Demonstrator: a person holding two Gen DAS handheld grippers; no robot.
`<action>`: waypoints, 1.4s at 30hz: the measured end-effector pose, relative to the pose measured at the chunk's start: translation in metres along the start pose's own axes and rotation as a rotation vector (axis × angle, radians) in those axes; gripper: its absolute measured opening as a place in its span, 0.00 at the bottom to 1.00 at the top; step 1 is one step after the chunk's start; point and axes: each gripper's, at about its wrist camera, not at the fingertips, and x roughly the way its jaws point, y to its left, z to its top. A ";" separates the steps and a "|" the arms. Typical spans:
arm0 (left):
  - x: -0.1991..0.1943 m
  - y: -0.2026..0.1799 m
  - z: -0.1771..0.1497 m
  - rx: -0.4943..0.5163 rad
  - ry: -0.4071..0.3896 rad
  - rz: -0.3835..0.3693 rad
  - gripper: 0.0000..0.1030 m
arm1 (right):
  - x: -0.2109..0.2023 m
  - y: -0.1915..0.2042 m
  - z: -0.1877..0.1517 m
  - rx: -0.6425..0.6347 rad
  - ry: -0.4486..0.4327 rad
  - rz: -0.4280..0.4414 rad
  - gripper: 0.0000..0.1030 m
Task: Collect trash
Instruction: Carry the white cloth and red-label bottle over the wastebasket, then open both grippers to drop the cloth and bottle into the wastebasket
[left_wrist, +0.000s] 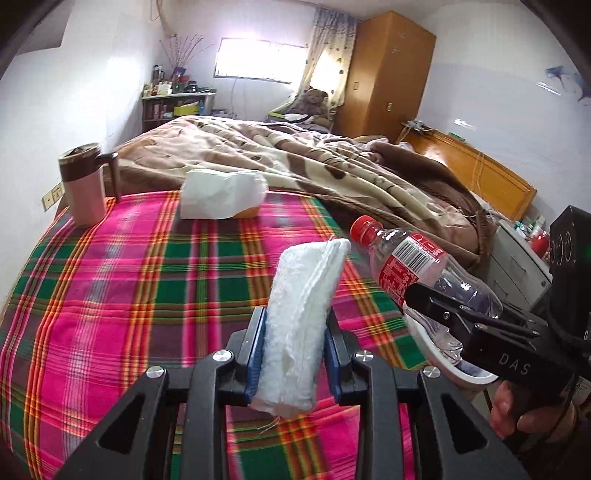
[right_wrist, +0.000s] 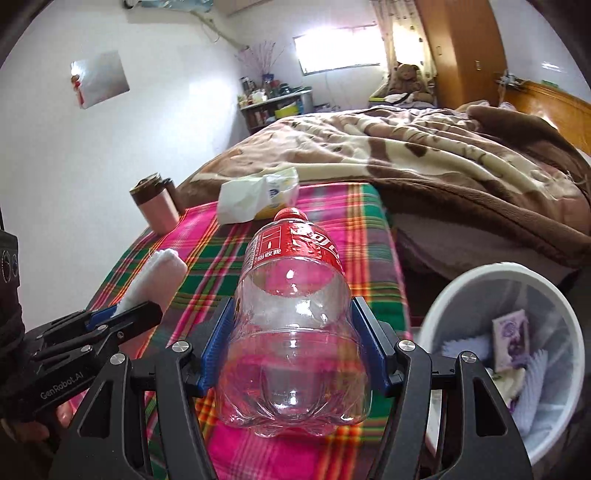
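Observation:
My left gripper (left_wrist: 294, 345) is shut on a folded white tissue wad (left_wrist: 301, 321), held above the plaid bedspread (left_wrist: 129, 288). That wad (right_wrist: 155, 280) also shows at the left of the right wrist view, in the left gripper (right_wrist: 125, 314). My right gripper (right_wrist: 293, 347) is shut on an empty clear plastic bottle (right_wrist: 295, 332) with a red cap and red label. In the left wrist view the bottle (left_wrist: 413, 266) hangs at the right, in the right gripper (left_wrist: 436, 314). A white trash bin (right_wrist: 461, 295) stands low at the right, with paper scraps and a small purple packet inside.
A crumpled white bag (left_wrist: 221, 199) and a pink mug (left_wrist: 83, 184) with a brown lid sit farther back on the bedspread. A brown blanket (left_wrist: 295, 155) covers the rest of the bed. A wooden wardrobe (left_wrist: 388, 74) and a cluttered shelf (left_wrist: 173, 103) stand by the far wall.

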 end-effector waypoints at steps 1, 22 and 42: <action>0.001 -0.005 0.001 0.006 -0.001 -0.010 0.29 | -0.003 -0.003 -0.001 0.004 -0.006 -0.010 0.62; 0.044 -0.133 0.001 0.140 0.068 -0.197 0.29 | -0.067 -0.104 -0.023 0.154 -0.087 -0.305 0.62; 0.075 -0.197 -0.007 0.215 0.120 -0.209 0.60 | -0.059 -0.152 -0.042 0.204 0.001 -0.377 0.63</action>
